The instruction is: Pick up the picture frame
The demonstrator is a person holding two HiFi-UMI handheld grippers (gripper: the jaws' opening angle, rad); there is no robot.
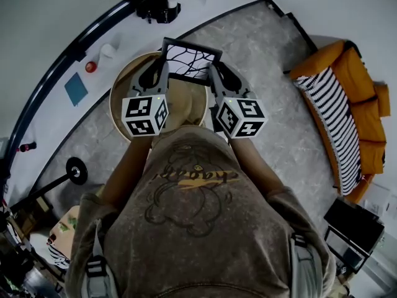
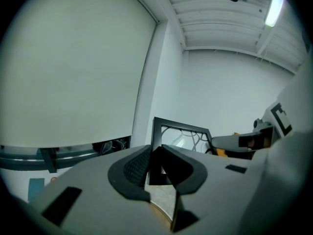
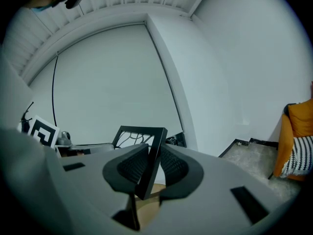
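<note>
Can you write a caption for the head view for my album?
The left gripper and right gripper clamp a black picture frame by its sides over a round wooden table.

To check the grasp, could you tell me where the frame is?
Head view, upper centre: the frame is clamped between the left gripper and right gripper, above the round table's far side.

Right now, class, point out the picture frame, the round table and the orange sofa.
picture frame [image 1: 191,59], head view, on the branch-patterned picture inside it.
round table [image 1: 186,104], head view, on its bare wooden top.
orange sofa [image 1: 356,76], head view, on a back cushion.
</note>
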